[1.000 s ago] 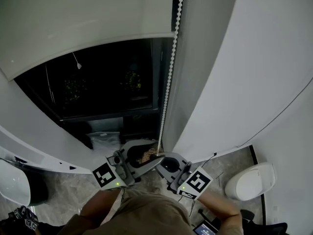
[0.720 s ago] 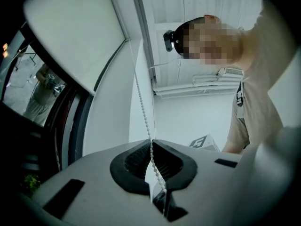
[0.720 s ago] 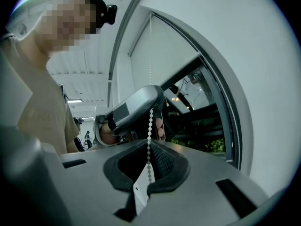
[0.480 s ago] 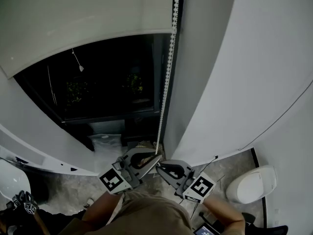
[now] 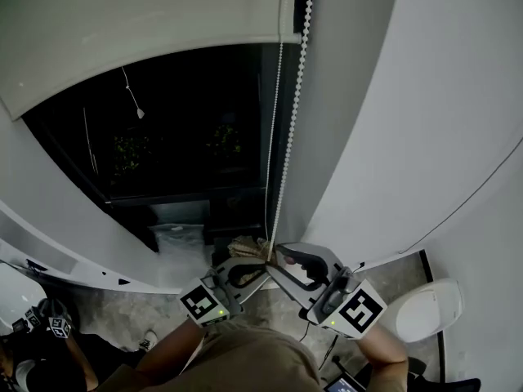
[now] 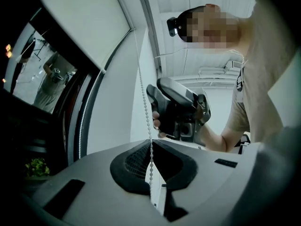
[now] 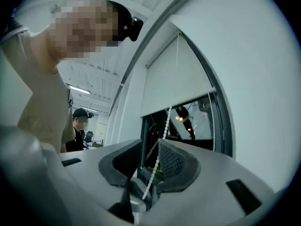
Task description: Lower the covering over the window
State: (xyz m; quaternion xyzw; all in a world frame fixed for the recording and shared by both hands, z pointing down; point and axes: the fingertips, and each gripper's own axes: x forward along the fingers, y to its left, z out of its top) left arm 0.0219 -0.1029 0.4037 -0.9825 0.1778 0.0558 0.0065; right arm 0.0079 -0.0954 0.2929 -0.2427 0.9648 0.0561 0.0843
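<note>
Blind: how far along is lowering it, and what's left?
Done: the blind covers only the top of the window; the rest is bare and dark. In hand: the left claw is shut on the chain; the right claw has just been opening its jaws, and the chain hangs loose between them. Left: probably many more pulls, until the window is covered.

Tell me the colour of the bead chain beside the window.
White bead chain; the head view shows it best.

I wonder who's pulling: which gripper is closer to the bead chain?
Left. The left gripper is clamped shut on the bead chain; the right gripper has just been opening, with the chain between its parted jaws.
</note>
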